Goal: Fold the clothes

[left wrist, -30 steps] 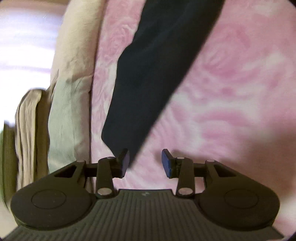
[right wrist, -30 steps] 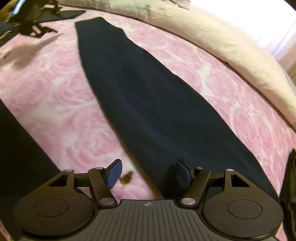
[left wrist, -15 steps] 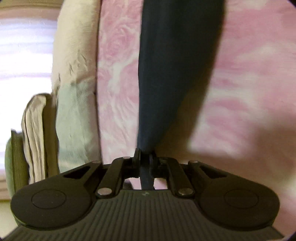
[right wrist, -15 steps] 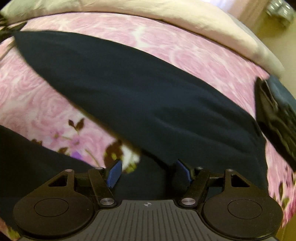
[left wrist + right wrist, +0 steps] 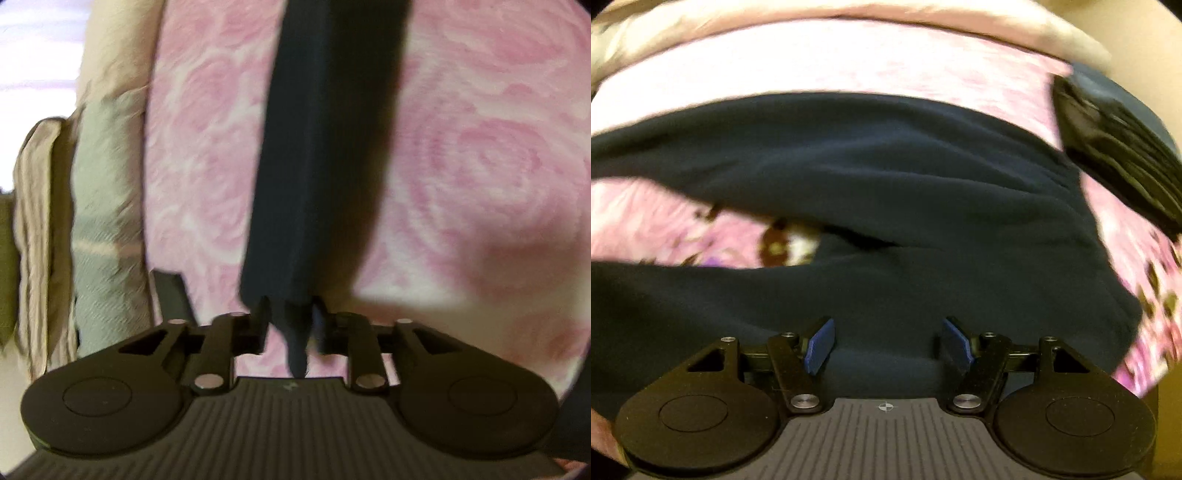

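left wrist: beige bedding (image 5: 107, 122) edges pink sheet (image 5: 461, 166).

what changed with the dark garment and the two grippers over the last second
The left hand-held gripper clamped the dark garment at its end and lifted it; its jaws are now opening, cloth still between them. The right hand-held gripper swung over the garment, staying open. The pink bedspread is unchanged.

Left gripper (image 5: 290, 323): a second ago wide apart beside the dark garment (image 5: 325, 147)'s near tip; then clamped on it; now jaws opening, cloth between them, a narrow end hanging near. Strip went from slanted to running straight away.

Right gripper (image 5: 888, 345): view swung; garment now lies across as a wide band, folds bunched. Black bag (image 5: 1119, 147) came in far right.
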A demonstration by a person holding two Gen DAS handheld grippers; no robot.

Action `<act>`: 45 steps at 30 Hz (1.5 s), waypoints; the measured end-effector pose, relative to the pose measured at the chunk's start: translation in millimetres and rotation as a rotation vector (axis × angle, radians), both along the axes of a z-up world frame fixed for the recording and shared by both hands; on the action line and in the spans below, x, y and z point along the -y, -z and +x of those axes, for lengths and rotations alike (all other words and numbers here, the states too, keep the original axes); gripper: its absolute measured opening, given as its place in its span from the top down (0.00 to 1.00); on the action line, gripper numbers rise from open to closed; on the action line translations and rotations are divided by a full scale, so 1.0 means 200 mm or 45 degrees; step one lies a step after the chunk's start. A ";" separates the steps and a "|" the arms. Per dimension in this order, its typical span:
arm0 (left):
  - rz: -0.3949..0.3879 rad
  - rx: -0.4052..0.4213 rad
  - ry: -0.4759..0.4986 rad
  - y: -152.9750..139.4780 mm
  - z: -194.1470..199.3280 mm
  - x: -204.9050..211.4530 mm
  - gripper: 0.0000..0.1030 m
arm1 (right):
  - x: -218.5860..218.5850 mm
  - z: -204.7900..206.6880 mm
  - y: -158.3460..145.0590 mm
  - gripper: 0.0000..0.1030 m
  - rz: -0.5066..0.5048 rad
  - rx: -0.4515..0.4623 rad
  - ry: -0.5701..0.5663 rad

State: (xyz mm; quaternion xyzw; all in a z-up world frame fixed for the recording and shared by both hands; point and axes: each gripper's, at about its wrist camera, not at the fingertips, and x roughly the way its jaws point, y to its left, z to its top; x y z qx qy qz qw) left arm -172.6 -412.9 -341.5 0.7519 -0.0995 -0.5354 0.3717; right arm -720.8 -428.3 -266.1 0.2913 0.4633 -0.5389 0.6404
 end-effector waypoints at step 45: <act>0.305 -0.932 0.199 -0.34 -1.72 0.61 0.56 | 1.08 -1.12 0.09 0.35 -0.104 0.497 0.306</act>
